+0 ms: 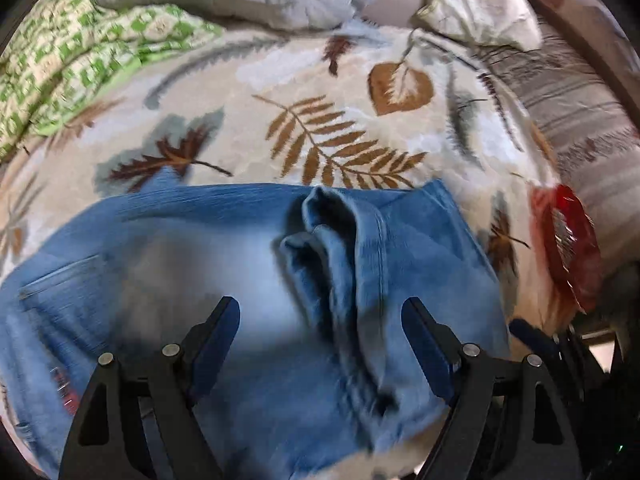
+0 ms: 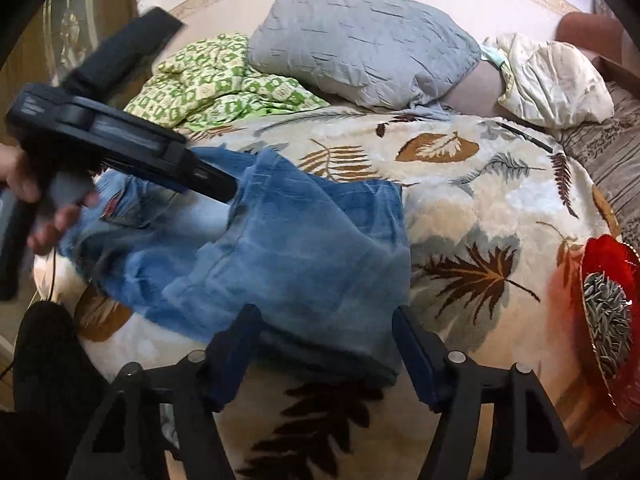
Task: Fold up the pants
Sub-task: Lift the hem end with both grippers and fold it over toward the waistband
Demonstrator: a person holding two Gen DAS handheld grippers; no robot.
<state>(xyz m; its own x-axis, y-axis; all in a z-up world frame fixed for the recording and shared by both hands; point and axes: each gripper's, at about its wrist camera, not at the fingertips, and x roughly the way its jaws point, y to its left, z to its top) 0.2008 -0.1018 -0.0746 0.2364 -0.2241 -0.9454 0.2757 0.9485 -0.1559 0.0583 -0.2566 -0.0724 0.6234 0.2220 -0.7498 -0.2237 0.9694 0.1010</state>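
Right wrist: one jeans (image 2: 280,248), seemingly folded.

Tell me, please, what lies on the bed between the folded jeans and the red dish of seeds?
Only bare leaf-print blanket lies between the jeans and the red dish; a dark brown printed leaf is on it. The right wrist view shows this best.

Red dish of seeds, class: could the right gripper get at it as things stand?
Probably yes. The right gripper has open, empty jaws over the jeans, and only bare blanket lies between it and the red dish.
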